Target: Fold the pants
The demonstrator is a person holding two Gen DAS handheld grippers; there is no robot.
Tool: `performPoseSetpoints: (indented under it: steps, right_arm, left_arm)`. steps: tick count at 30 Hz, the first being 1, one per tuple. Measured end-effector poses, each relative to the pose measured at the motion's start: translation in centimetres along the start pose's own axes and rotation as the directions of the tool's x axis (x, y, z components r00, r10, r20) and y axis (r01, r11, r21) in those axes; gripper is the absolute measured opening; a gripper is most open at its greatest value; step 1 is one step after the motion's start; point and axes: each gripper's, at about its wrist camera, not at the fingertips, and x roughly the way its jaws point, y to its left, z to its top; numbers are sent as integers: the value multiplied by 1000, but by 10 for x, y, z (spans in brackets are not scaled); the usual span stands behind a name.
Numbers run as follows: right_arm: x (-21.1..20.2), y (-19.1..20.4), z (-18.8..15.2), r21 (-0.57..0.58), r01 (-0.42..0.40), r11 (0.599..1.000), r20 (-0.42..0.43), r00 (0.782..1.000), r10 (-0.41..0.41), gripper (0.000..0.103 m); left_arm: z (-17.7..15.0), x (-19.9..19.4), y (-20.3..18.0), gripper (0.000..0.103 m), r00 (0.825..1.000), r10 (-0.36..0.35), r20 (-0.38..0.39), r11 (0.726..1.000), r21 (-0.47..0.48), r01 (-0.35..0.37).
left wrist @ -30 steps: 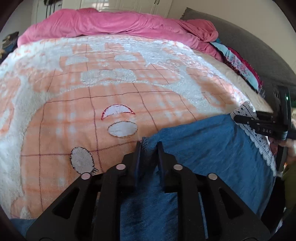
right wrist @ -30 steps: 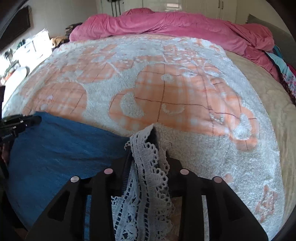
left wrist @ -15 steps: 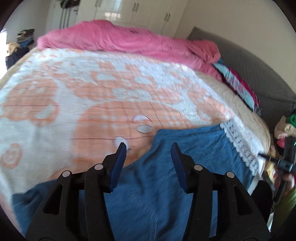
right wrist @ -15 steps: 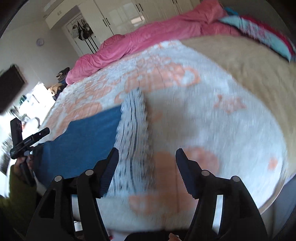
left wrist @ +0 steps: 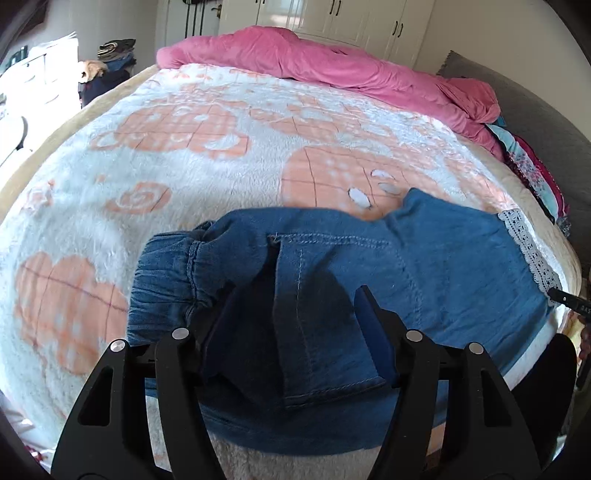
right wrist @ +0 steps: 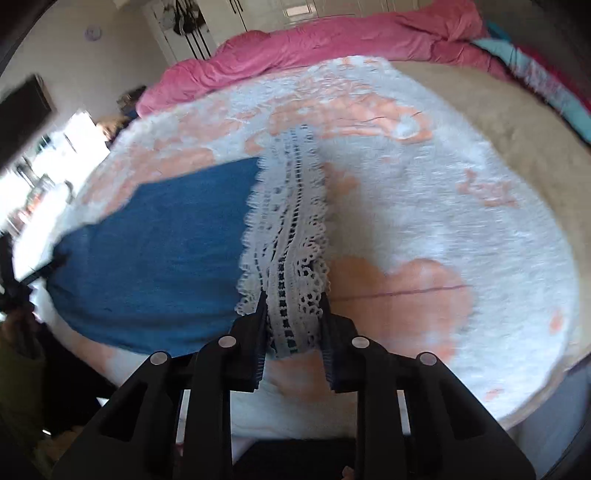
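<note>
Blue denim pants (left wrist: 424, 258) with a white lace hem (left wrist: 532, 254) lie across the near edge of the bed. The elastic waistband (left wrist: 166, 280) is bunched at the left. My left gripper (left wrist: 295, 299) is open just above the pants, over a back pocket (left wrist: 332, 332). In the right wrist view the pants (right wrist: 155, 258) stretch left. My right gripper (right wrist: 293, 295) has its jaws narrowed around the lace hem (right wrist: 288, 229) at its near end; the view is blurred, so contact is unclear.
The bed carries a white and orange plush blanket (left wrist: 203, 166). A pink duvet (left wrist: 314, 62) is heaped at the far side. Folded colourful fabric (left wrist: 532, 166) lies at the right beside a grey headboard (left wrist: 546, 122). Wardrobes (left wrist: 351, 18) stand behind.
Both grippers let go of the pants and opened a second ago. The left moved left toward the waistband and stays open. The right came back to the lace hem and narrowed around it.
</note>
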Motion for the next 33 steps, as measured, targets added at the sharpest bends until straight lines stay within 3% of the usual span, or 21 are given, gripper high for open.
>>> performPoseSetpoints:
  steps: [3,7,9,12,15,18,20,23,26,28,30,33]
  right_arm:
    - [10,-1,-6,10,30,999,-34,999,-30,24]
    - [10,2,-9,26,45,999,-25,999,-44,35]
    - [6,-3,-14,40,36,999,-14,999,-35,49]
    - [-23,-10,-20,71,75,995,84,993,-80,55]
    - [-44,3,-21,67,20,998,170,985,-31,58]
    - [-40,39,-7,-33,-24,999,182,983,29,61]
    - [-26,65,5,-94,-85,992,154,983,99,64]
    - [6,104,25,-176,-155,972,96,980,173,64]
    - [45,121,40,-190,-146,971,8,989,150,65]
    - [67,126,42,-211,-35,977,-27,999,30,67]
    - [78,117,40,-206,53,977,-34,998,-61,75]
    - [77,95,37,-111,35,993,-15,999,-37,78]
  left_arm:
    - [-3,6,-1,57,1000,12,-4,1000,7,-12]
    - [-5,7,-1,57,1000,19,9,1000,13,-20]
    - [-3,-1,1,57,1000,-10,14,1000,-9,10]
    - [1,-24,2,62,998,-39,57,999,-33,41]
    - [12,-43,-8,62,992,-81,102,997,-8,82]
    - [26,-36,-31,62,985,-146,98,989,26,144]
    - [33,-22,-50,62,975,-211,68,976,62,207]
    - [39,18,-73,62,955,-293,-51,953,61,296]
    - [37,45,-71,62,968,-227,-110,971,56,234]
    - [35,53,-57,62,984,-149,-102,987,53,155]
    - [35,51,-37,62,986,-149,-72,988,18,151]
    - [34,53,-23,58,986,-160,-56,987,11,161]
